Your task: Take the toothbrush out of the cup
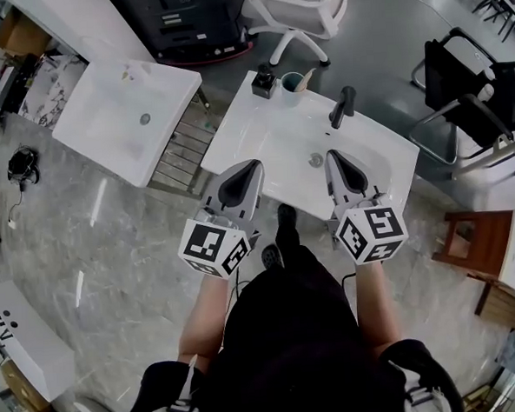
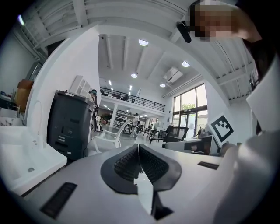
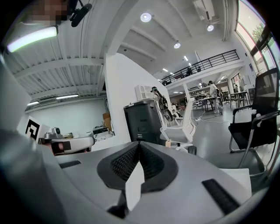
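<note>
A teal cup (image 1: pixel 293 82) stands at the far rim of the white washbasin (image 1: pixel 279 125), and a pale toothbrush handle (image 1: pixel 307 76) leans out of it to the right. My left gripper (image 1: pixel 253 164) hovers over the basin's near left edge, its jaws shut with nothing between them. The right gripper (image 1: pixel 331 156) is beside it, just right of the drain (image 1: pixel 316 160), and it too is shut and empty. Both are well short of the cup. In the left gripper view the pads (image 2: pixel 131 162) meet in a closed line, as do the pads (image 3: pixel 151 162) in the right gripper view.
A black faucet (image 1: pixel 344 106) rises at the basin's far right, and a small black box (image 1: pixel 264 81) sits left of the cup. A second white basin (image 1: pixel 130 113) stands to the left. A white office chair (image 1: pixel 298 15), black chairs (image 1: pixel 469 101) and a wooden stool (image 1: pixel 468 240) surround the spot.
</note>
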